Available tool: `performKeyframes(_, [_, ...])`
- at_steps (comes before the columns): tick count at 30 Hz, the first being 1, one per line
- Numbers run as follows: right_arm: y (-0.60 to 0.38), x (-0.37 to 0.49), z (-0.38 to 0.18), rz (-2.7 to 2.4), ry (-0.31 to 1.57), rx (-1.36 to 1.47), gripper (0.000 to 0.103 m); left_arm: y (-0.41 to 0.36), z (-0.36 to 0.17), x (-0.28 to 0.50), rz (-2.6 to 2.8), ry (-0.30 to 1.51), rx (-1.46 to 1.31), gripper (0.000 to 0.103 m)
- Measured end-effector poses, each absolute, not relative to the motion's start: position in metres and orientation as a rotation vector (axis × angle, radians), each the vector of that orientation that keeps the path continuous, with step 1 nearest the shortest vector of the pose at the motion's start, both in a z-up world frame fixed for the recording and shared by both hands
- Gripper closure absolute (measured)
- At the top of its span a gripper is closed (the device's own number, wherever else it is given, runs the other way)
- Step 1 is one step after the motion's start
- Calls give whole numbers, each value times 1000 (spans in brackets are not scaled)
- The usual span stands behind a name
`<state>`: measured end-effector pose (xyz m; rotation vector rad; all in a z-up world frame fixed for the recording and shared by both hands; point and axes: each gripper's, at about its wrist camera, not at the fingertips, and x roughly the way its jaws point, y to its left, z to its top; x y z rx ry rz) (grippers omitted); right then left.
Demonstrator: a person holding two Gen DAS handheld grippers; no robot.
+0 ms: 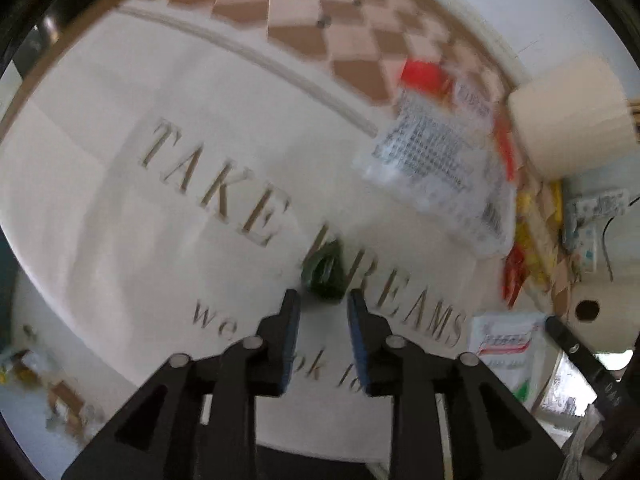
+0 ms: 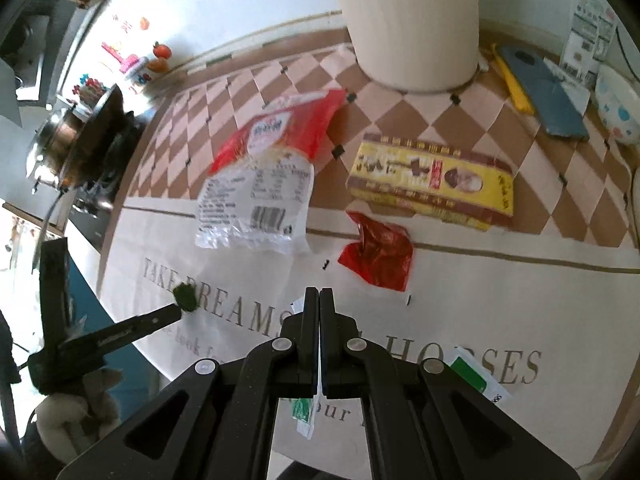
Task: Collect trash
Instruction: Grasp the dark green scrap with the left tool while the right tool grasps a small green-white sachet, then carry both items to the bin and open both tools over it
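A small crumpled green scrap [image 1: 324, 272] lies on the lettered white tablecloth [image 1: 120, 200]. My left gripper [image 1: 323, 304] stands open just short of it, with nothing between the pads. In the right wrist view that left gripper [image 2: 176, 312] has its tip against the green scrap [image 2: 185, 298]. My right gripper [image 2: 320, 296] is shut, and a thin white and green packet [image 2: 476, 376] hangs from its tips, mostly hidden behind the fingers. The left wrist view shows the same packet [image 1: 504, 344] at the right gripper's tip [image 1: 554, 322].
Ahead lie a clear plastic bag with a red top [image 2: 260, 184], a red wrapper [image 2: 378, 256] and a yellow box [image 2: 432, 184]. A tall white cylinder [image 2: 408, 20] stands at the back. A metal pot [image 2: 76, 136] sits at the left edge, a blue flat object [image 2: 548, 88] and a bowl [image 2: 618, 108] at the right.
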<state>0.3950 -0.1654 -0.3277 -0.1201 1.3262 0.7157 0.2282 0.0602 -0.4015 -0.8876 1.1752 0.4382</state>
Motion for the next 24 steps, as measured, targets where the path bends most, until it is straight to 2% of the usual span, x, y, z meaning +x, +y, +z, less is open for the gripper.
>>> performKeyframes(1, [-165,394,-331,716,1332,-128,103,58,-403,232,426,1179,-883,66])
performKeyframes(6, [-162,391,-345,711,1351,-158,103,57,-401,248,484,1193,-792,65])
performKeyframes(8, [-162,392,-350,706,1363,-156,103,55,-400,255,524,1204,-741,68])
performKeyframes(9, [-161,393,-353,703,1368,-155,103,54,-401,258,546,1214,-707,81])
performKeyframes(10, [-161,394,-354,702,1370,-155,103,50,-401,262,563,1233,-665,85])
performKeyframes(18, [-156,396,-332,725,1330,-143,103,36,-364,250,643,1187,-514,86])
performKeyframes(24, [-138,381,-298,793,1278,-139,103,44,-322,199,706,1124,-487,86])
